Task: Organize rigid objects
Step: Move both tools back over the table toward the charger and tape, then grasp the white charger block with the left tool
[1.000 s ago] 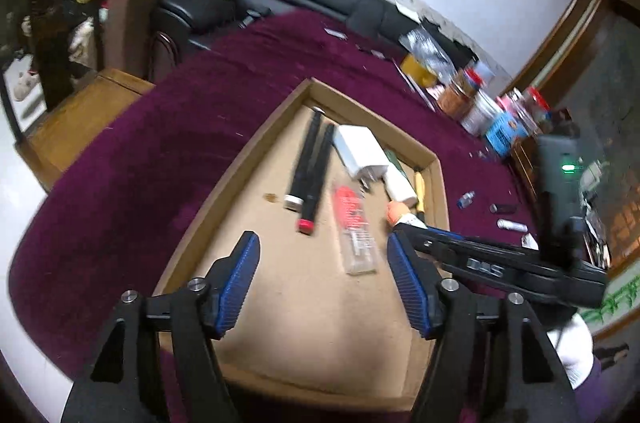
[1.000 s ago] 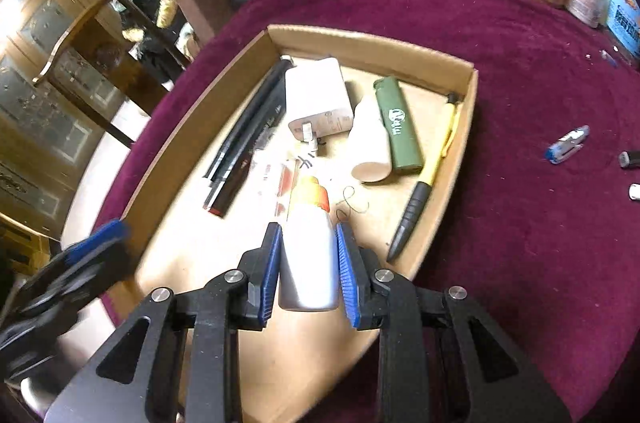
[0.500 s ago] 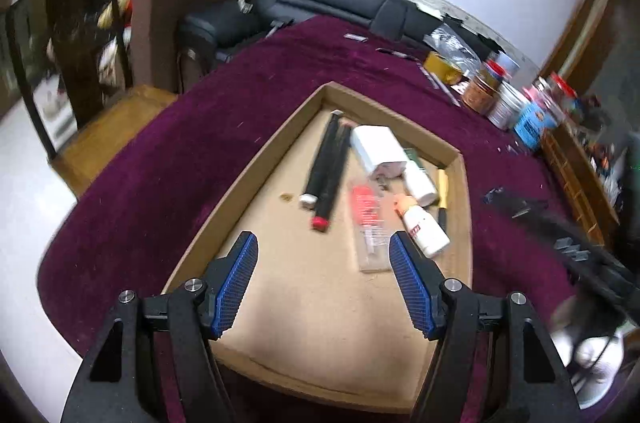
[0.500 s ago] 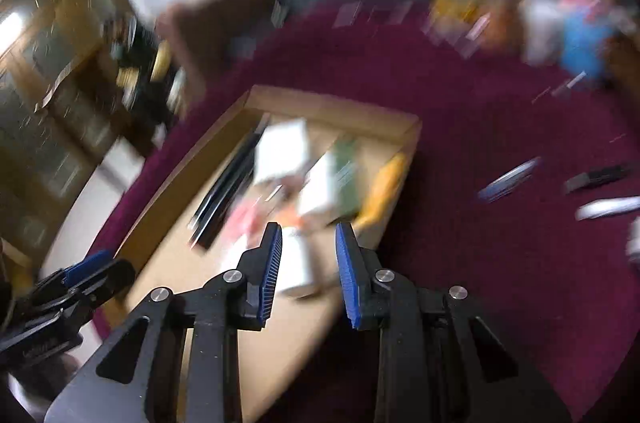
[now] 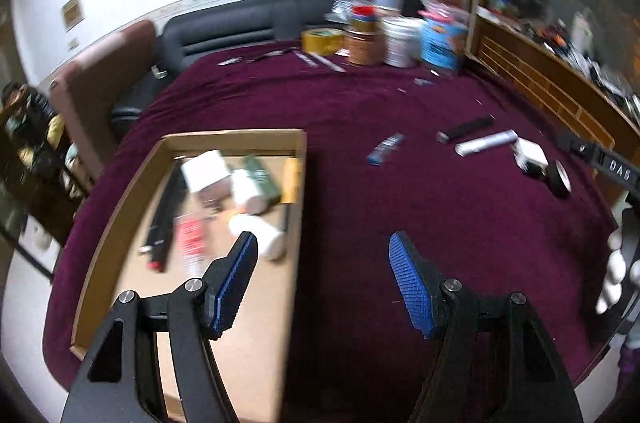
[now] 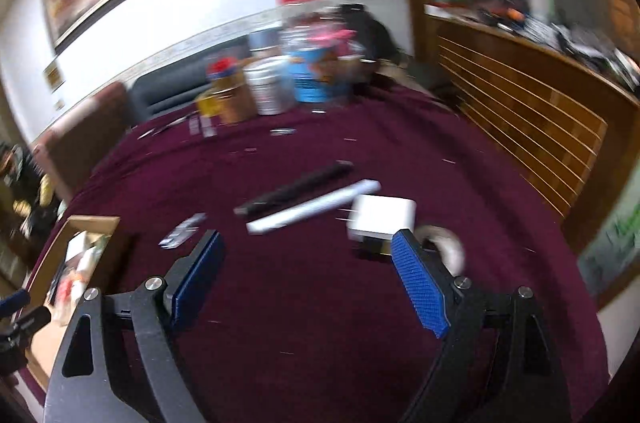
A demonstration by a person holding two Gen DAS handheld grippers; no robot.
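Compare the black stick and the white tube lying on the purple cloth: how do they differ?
The black stick is dark and thinner; the white tube is pale and thicker. The stick lies farther from the right gripper, the tube nearer. Both lie flat, side by side and roughly parallel, outside the cardboard tray.

The left gripper (image 5: 322, 265) points downward with its blue-padded fingers (image 5: 236, 273) parted and nothing between them. The right gripper (image 6: 306, 273) has just been opening; its fingers (image 6: 416, 287) stand wide apart and empty. In the left wrist view, the right hand (image 5: 618, 273) shows at the right edge.
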